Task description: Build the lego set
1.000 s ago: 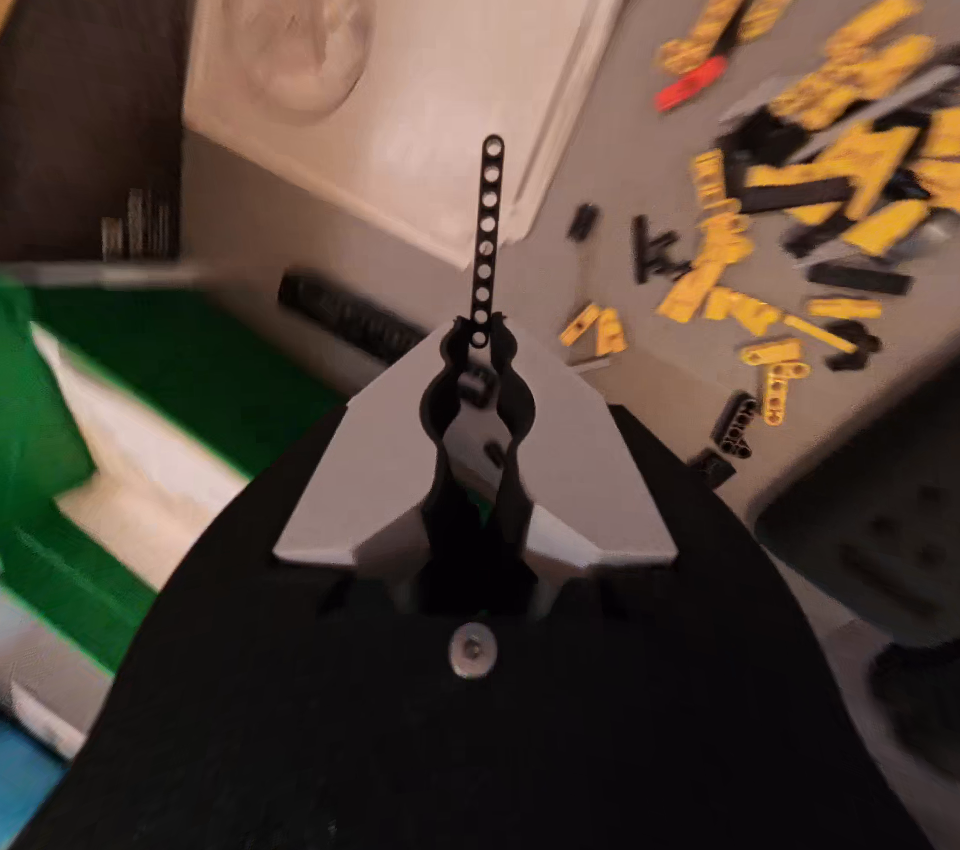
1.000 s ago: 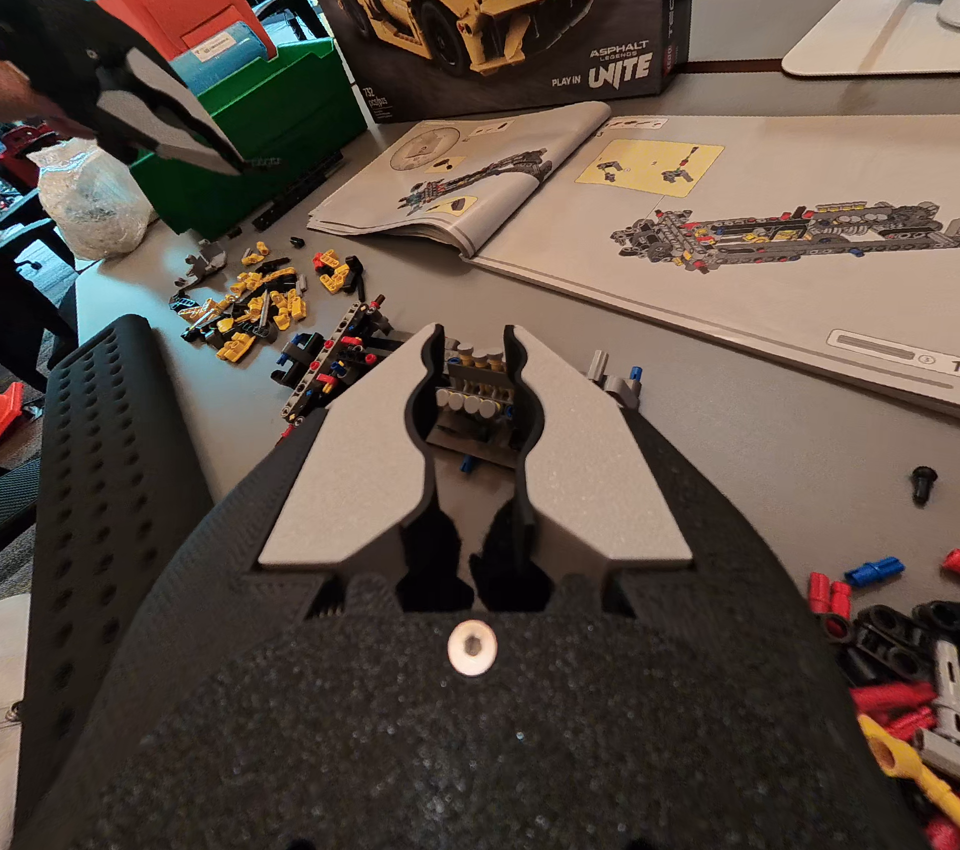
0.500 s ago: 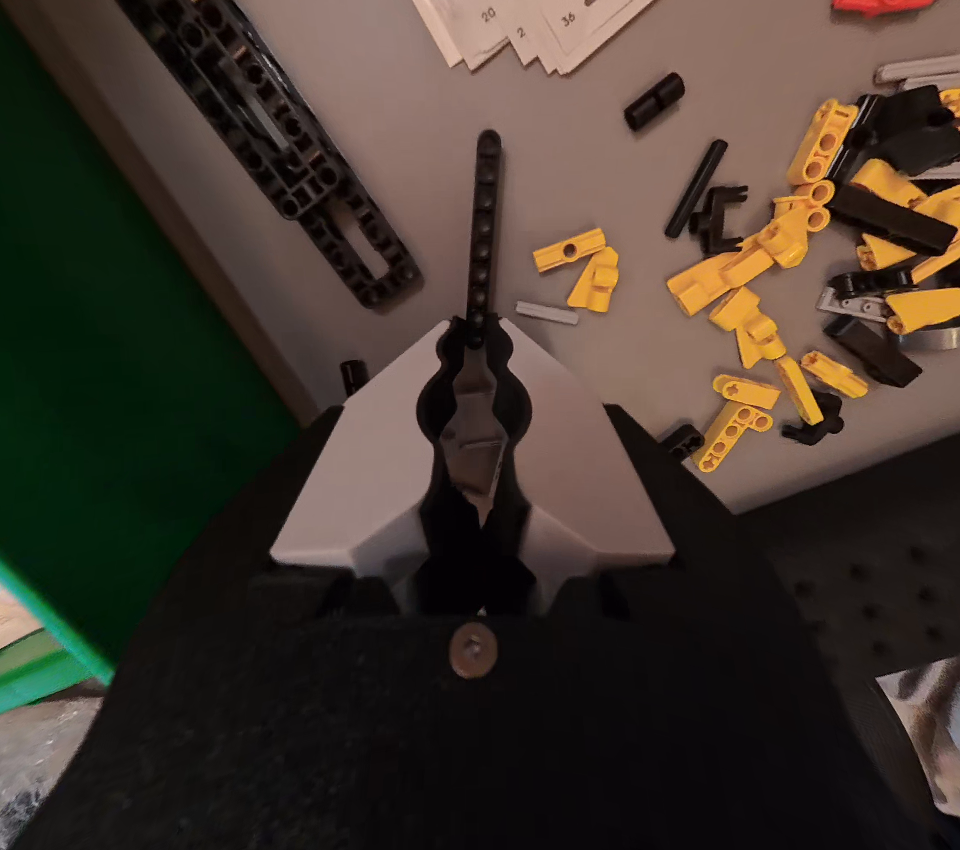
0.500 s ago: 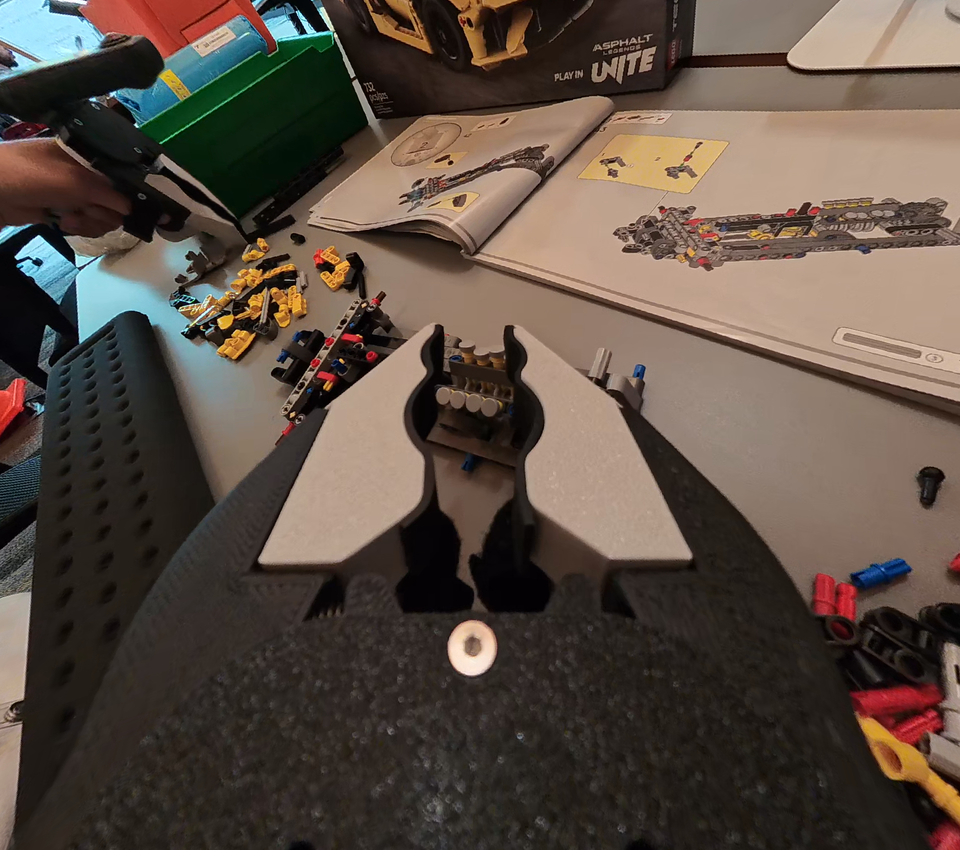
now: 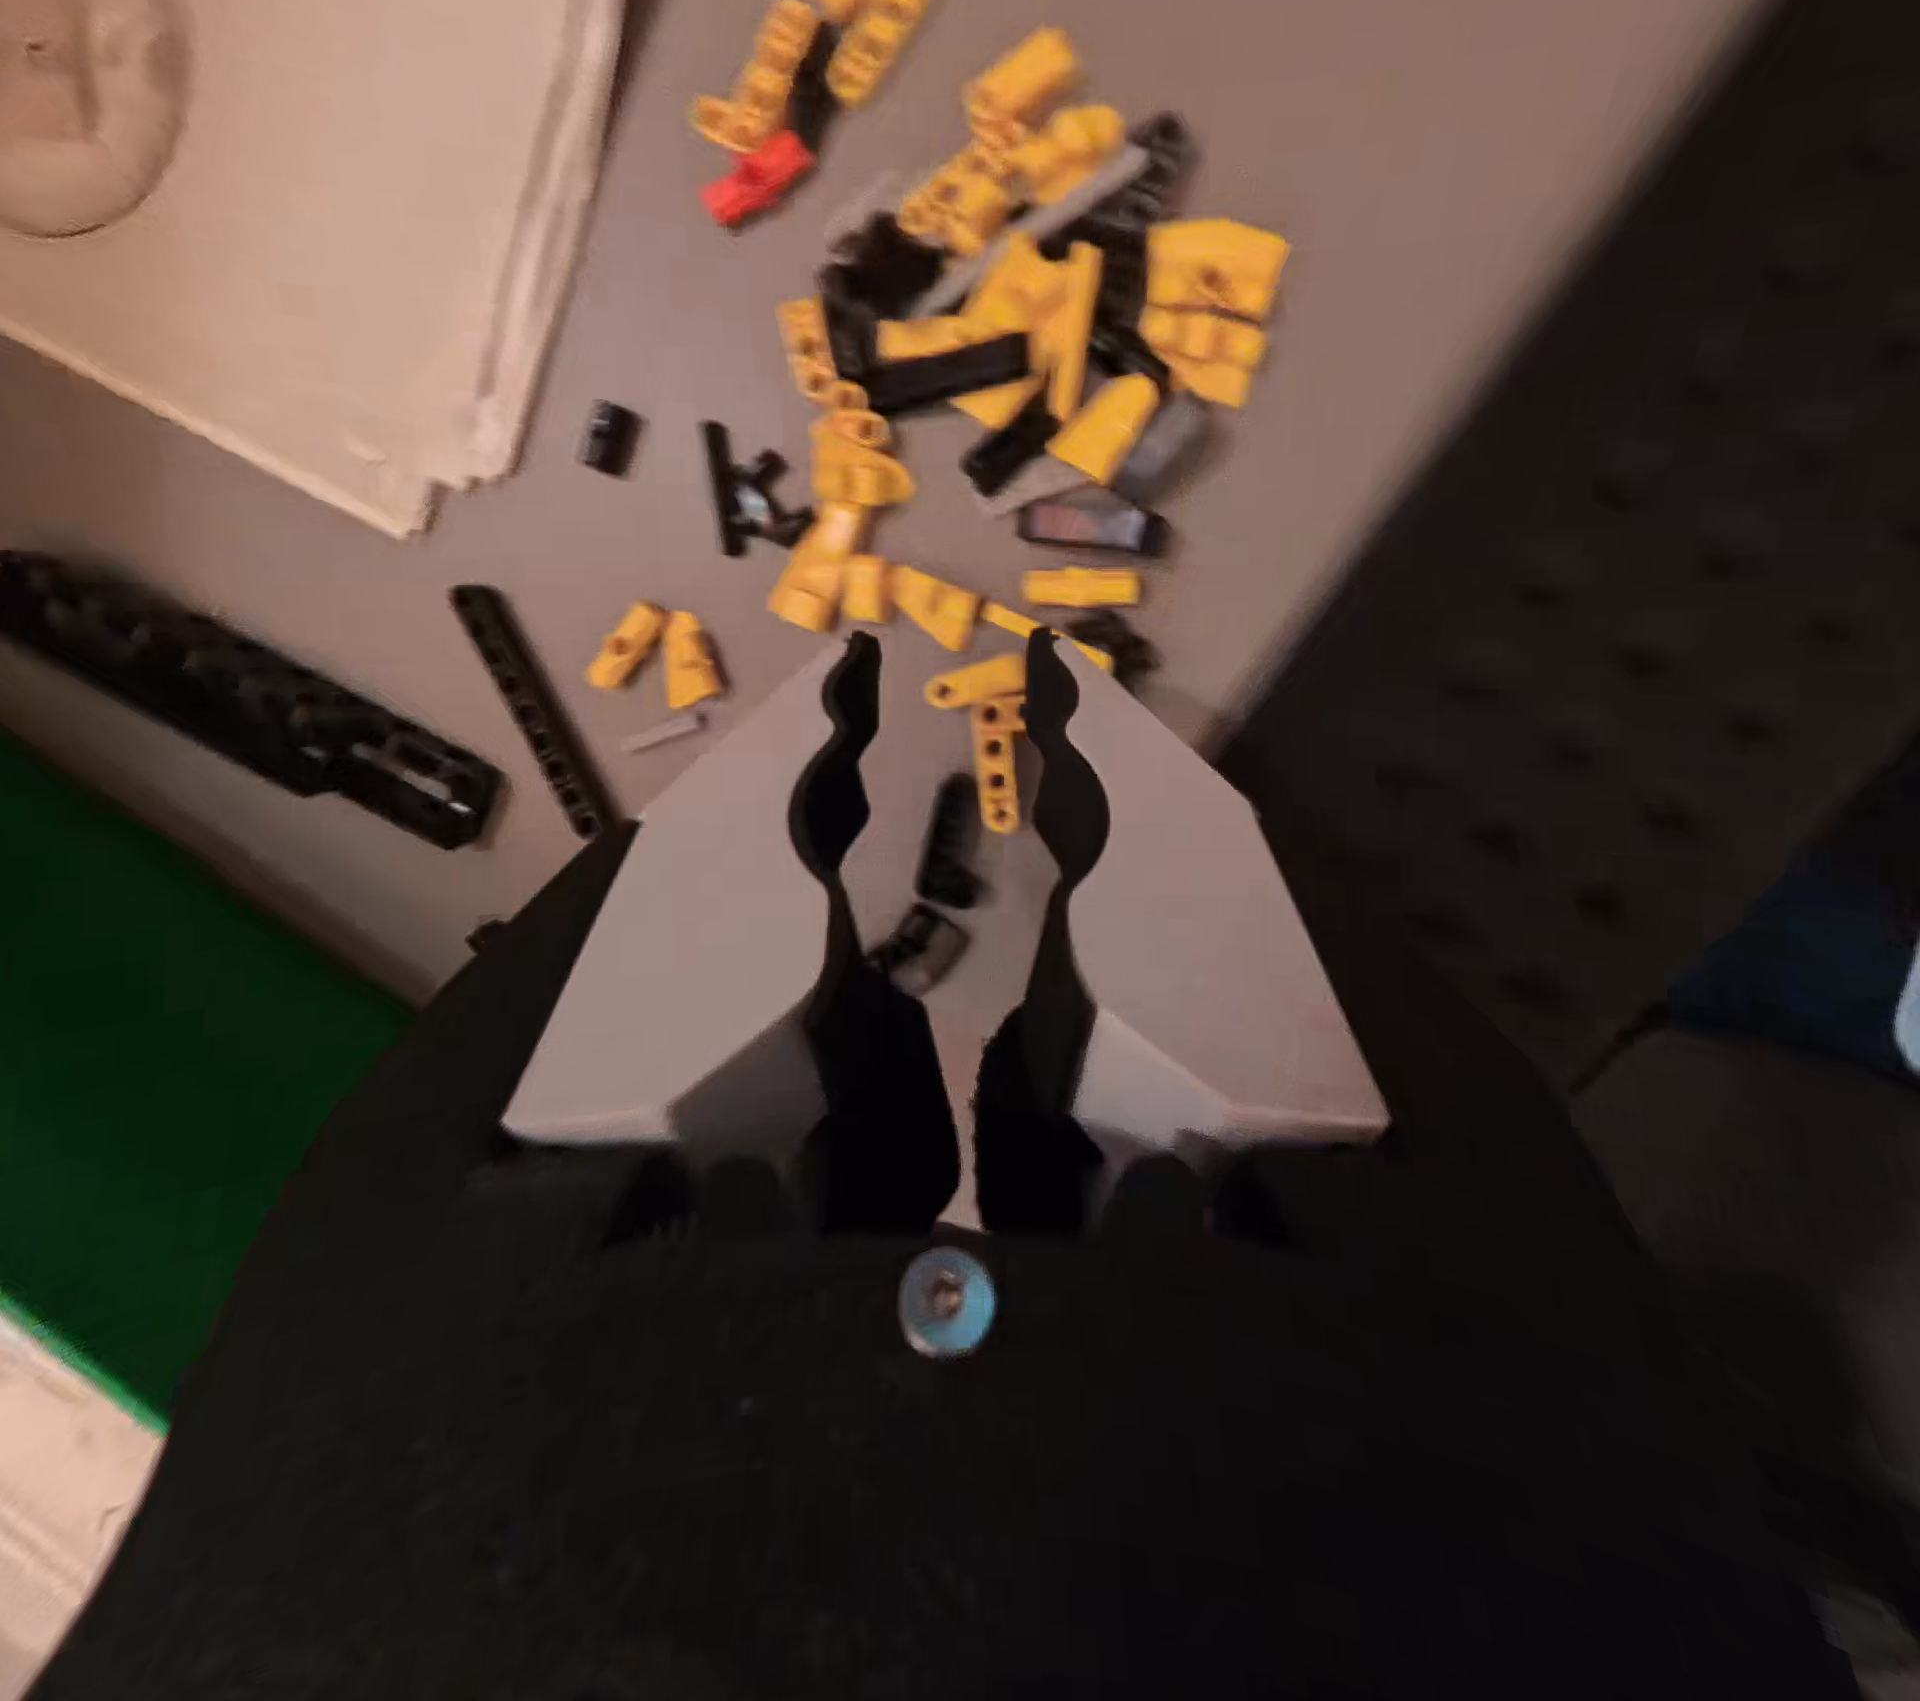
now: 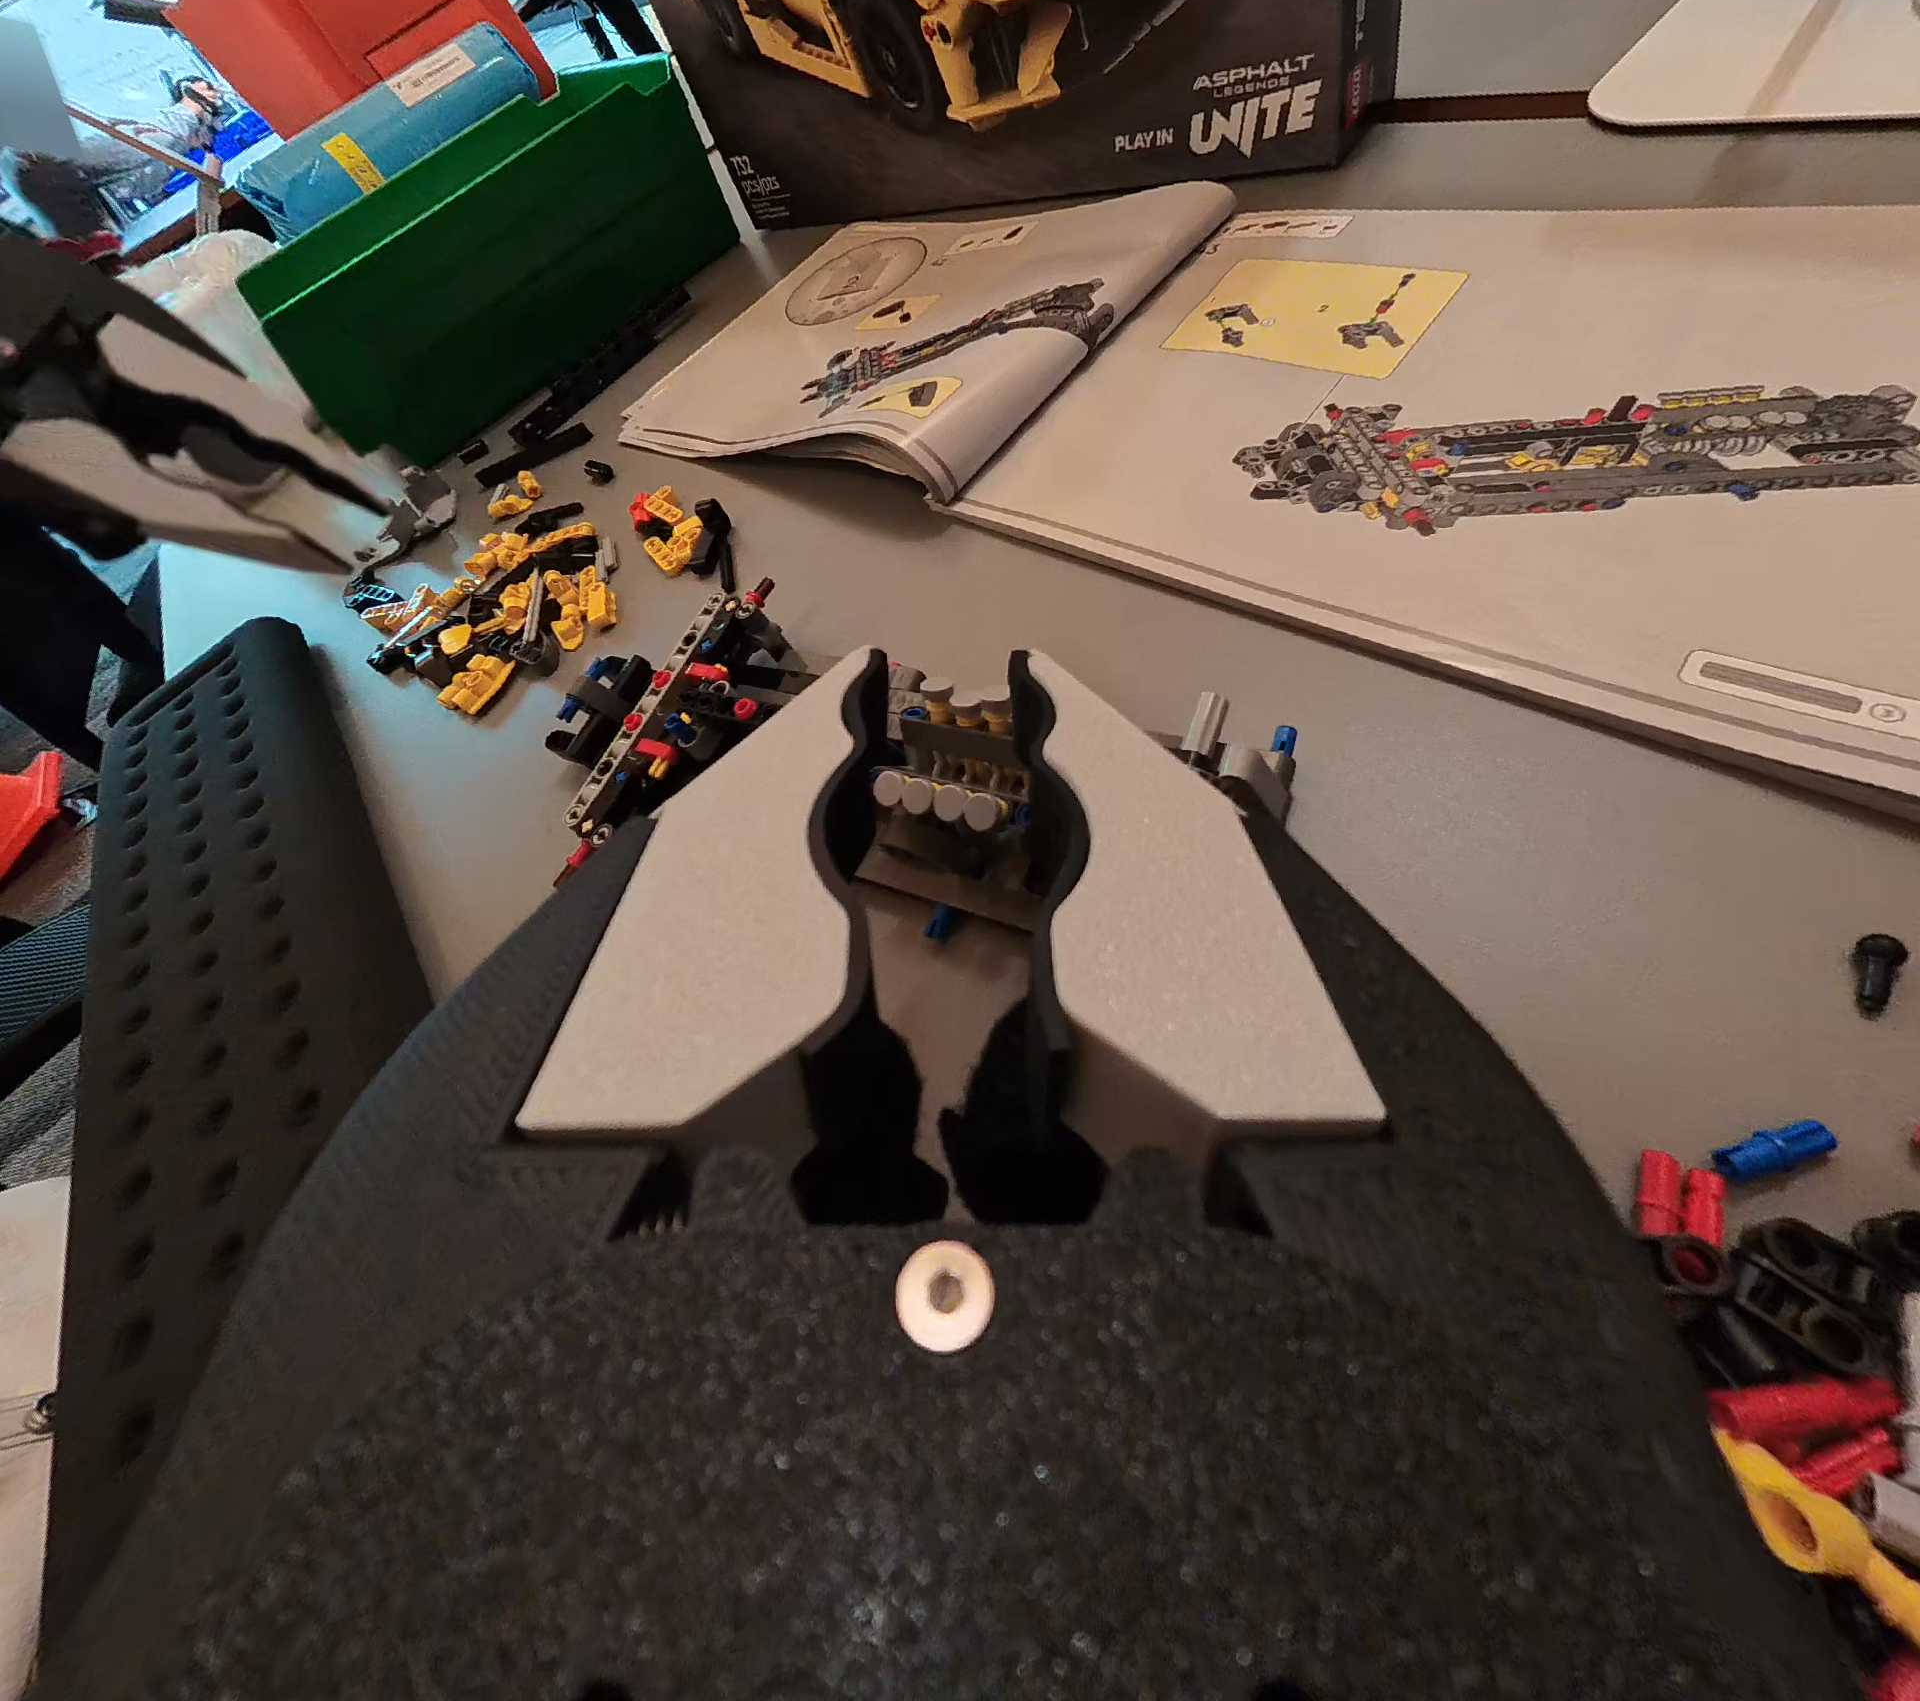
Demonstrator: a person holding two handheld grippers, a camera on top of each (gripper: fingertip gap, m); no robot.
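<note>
While green bin [image 6: 488, 301] holds blue roll [image 6: 395, 139]

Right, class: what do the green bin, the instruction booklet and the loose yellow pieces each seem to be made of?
Green bin: likely rigid plastic, smooth with a slight sheen.
Instruction booklet: printed paper, its thin pages curving at the fold.
Loose yellow pieces: moulded hard plastic, with uniform colour and round pin holes.

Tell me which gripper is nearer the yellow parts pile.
Left. The left gripper hangs open right over the near edge of the yellow parts pile. The right gripper sits farther off, around the grey engine block on the table.
</note>
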